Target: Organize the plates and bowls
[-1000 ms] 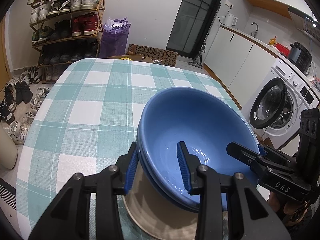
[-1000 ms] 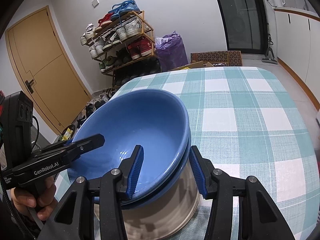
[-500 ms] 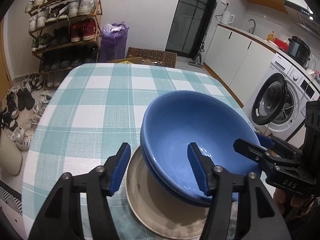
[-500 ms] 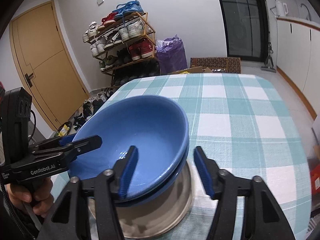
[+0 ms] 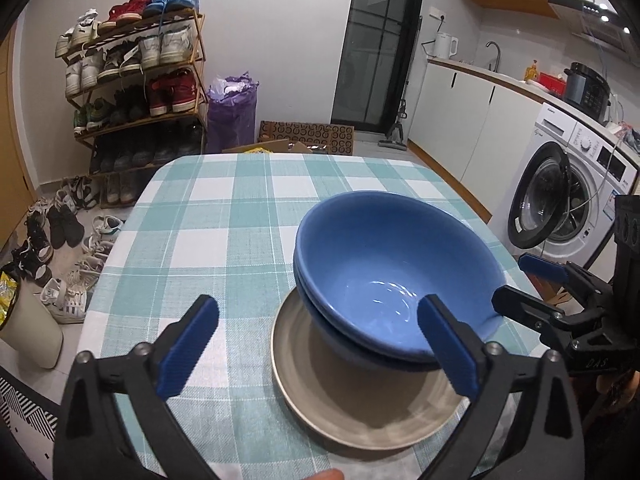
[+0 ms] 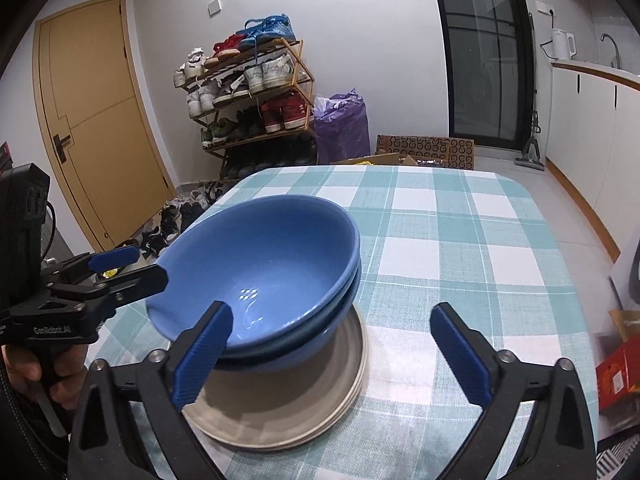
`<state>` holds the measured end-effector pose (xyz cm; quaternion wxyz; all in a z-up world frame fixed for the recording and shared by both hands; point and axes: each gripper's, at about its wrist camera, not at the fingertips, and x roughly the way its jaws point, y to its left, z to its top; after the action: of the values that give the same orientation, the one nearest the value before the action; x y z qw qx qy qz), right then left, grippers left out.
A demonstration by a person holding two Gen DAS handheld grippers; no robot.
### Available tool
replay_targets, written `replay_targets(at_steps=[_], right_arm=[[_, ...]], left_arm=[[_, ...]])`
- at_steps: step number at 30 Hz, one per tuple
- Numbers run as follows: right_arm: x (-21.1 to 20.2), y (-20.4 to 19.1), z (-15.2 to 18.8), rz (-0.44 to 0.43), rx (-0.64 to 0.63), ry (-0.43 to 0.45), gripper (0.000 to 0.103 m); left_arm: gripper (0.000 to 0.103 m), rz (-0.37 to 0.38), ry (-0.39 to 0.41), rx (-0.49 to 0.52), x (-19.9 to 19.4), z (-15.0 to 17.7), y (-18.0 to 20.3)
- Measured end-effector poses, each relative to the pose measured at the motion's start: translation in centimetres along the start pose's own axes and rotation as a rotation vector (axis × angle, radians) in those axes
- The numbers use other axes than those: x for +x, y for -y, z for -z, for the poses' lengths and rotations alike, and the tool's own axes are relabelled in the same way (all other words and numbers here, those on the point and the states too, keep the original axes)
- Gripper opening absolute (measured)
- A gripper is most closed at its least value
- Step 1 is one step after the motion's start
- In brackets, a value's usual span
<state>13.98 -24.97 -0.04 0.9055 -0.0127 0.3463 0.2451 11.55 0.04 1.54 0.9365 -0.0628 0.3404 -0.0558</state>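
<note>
Blue bowls, two nested, on grey plates at the table's near edge. Left gripper and right gripper: jaws opening wide, off the rims they clamped a second ago; stack free.

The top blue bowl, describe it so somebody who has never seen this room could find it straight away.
Start at the table with the teal and white checked cloth. Near its front edge a stack of grey plates carries two nested blue bowls. The top blue bowl is the one whose glossy inside you can see; the lower blue bowl shows only as a darker band under its rim.
</note>
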Motion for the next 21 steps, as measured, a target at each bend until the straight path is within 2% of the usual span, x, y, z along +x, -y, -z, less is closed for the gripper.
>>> replay_targets(at_steps=[7, 21], right_arm=[[-1.7, 0.1, 1.3, 0.009, -0.004, 0.061, 0.102], [-3.6, 0.2, 6.0, 0.023, -0.051, 0.145, 0.102]], left_arm=[[0.103, -0.055, 0.048, 0.061, -1.7, 1.4, 0.6], [0.103, -0.096, 0.191, 0.053, -3.9, 4.9, -0.4]])
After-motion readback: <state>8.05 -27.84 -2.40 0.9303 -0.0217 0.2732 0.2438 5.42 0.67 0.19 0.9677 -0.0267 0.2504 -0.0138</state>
